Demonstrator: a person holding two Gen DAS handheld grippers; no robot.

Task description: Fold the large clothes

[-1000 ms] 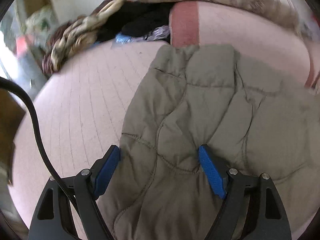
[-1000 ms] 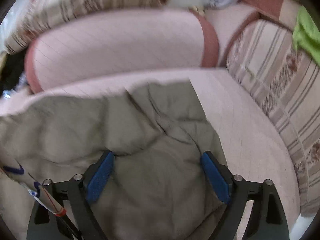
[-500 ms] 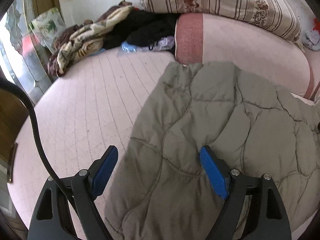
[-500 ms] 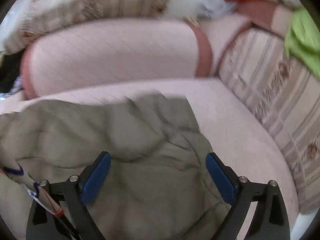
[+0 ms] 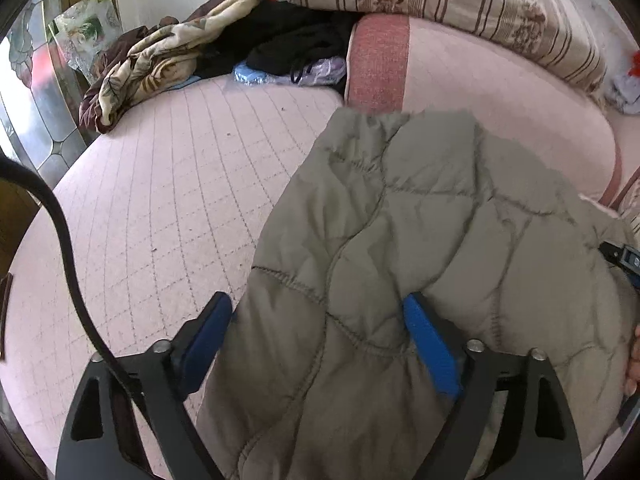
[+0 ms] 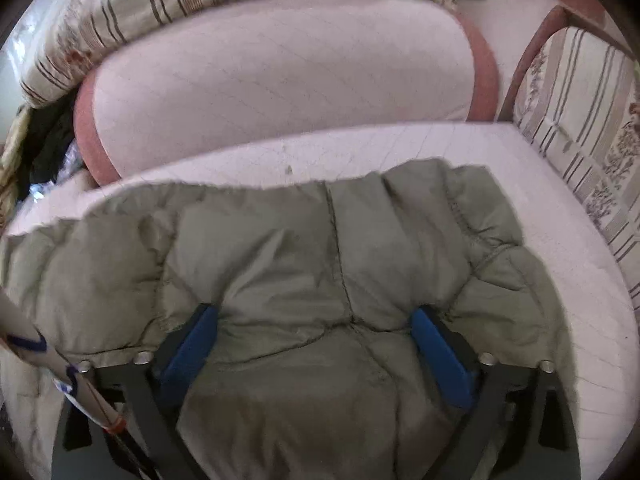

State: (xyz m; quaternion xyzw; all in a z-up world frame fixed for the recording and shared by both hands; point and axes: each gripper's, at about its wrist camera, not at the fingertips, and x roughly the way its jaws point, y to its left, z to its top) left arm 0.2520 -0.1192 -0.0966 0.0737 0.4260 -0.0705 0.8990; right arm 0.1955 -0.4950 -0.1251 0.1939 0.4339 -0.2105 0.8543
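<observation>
in the left wrist view the left gripper (image 5: 316,332) points down at a quilted olive-grey jacket (image 5: 420,240) that lies on a pale pink sofa seat (image 5: 168,208); its jaws stand wide apart, one blue pad over the bare seat just beside the jacket's edge and the other sunk against the puffy fabric, and nothing is pinched between them. the jacket's far end sits against the base of a pink back cushion (image 5: 472,80), and a heap of other clothes (image 5: 180,60) waits in the far corner of the seat, well apart from it. at the right edge a person's fingertips (image 5: 634,364) show beside the jacket. in the right wrist view the right gripper (image 6: 316,332) hovers over the same jacket (image 6: 304,264), its jaws also spread wide with both pads resting on or just above the padding and no fold gathered between them; this picture is slightly blurred, so whether the pads press the fabric i cannot tell. here the jacket looks like a fairly compact, rounded block lying on the seat, which suggests at least one fold is already made, though how many i cannot say. what seems left is any last fold or smoothing of this jacket, then the pile in the corner.
</observation>
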